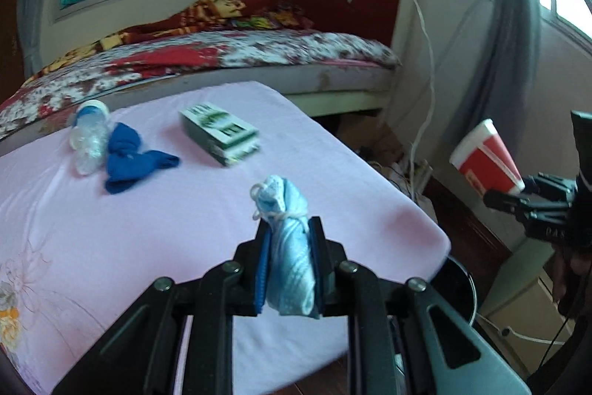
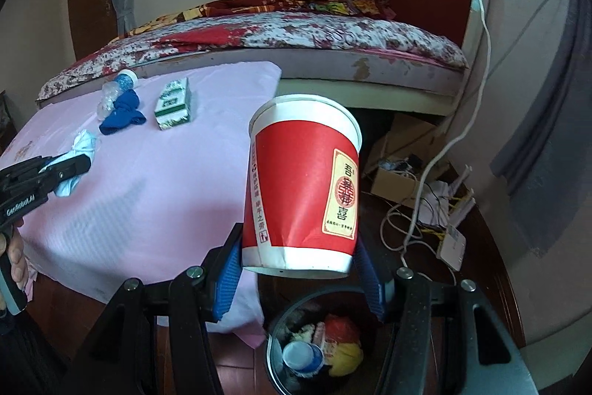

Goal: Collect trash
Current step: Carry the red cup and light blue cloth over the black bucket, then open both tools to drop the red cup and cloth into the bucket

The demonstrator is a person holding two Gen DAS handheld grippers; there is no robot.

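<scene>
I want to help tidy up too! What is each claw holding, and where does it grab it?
Left claw: crumpled face mask, pinched round its middle. Right claw: red paper cup, gripped at its base.

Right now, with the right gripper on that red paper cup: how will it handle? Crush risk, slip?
The red paper cup looks thin-walled and probably light, so a hard squeeze could crease it. The right gripper grips only its narrow base, and it already tilts, so it may pivot or slip. Its open rim probably dents easily.
</scene>
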